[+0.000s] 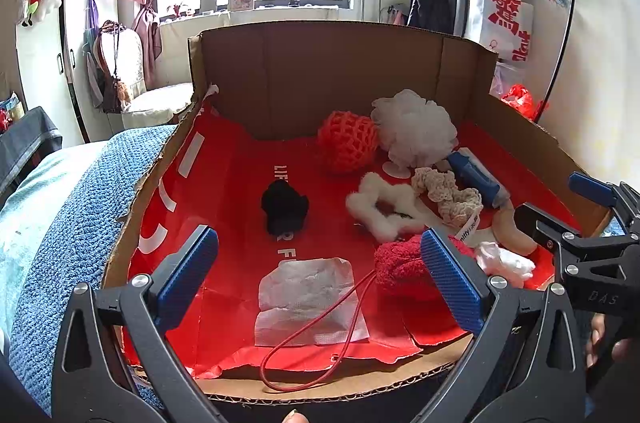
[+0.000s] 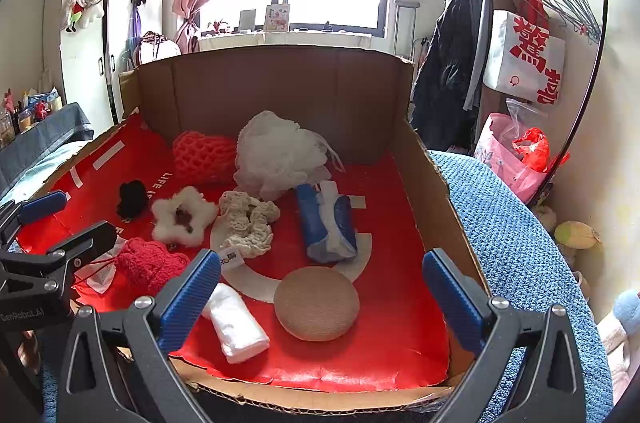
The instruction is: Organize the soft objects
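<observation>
Your left gripper is spread wide w/ nothing in it, above the gauze sheet at the cardboard box's near edge. Your right gripper is also released, just over the tan round sponge. Red knit item sits between them. Farther back: black scrunchie, white fluffy scrunchie, cream scrunchie, tissue pack, then orange foam net & white loofah near the back wall.

My right tongs gape wide over the red-lined cardboard box, hovering above a tan round sponge, with a white folded cloth to its left.
</observation>
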A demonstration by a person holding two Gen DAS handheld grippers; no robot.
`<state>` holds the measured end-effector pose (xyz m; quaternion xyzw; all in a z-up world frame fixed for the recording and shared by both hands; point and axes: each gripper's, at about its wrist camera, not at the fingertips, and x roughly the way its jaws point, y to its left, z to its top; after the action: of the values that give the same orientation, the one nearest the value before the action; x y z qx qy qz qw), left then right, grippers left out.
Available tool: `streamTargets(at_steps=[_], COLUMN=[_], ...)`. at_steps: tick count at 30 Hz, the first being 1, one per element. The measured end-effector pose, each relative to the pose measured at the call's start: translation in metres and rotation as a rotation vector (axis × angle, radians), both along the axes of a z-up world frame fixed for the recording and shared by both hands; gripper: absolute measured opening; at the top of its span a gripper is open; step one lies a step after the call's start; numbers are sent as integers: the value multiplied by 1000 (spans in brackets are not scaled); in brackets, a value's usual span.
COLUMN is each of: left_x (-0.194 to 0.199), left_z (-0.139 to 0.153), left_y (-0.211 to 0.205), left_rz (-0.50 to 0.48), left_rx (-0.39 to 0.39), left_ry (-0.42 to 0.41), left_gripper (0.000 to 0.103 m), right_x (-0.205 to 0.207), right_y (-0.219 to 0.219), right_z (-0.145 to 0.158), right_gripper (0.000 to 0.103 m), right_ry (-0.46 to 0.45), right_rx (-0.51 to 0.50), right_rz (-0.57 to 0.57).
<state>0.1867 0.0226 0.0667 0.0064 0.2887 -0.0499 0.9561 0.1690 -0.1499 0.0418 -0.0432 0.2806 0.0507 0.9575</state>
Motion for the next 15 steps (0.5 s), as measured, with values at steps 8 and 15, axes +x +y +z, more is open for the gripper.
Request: streamTargets(at_steps=[8,15], left_x=[1,0], left_z=[-1,-1], left_y=[0,0], left_rz=[1,1], left_rx=[7,6], left_ry=[9,8], left_gripper=[103,103], right_x=[0,0], right_y=[0,1], right_z=[0,0], right_gripper=[103,103], right_ry=[0,-1], right_rx=[0,-1], right_rz=[0,0])
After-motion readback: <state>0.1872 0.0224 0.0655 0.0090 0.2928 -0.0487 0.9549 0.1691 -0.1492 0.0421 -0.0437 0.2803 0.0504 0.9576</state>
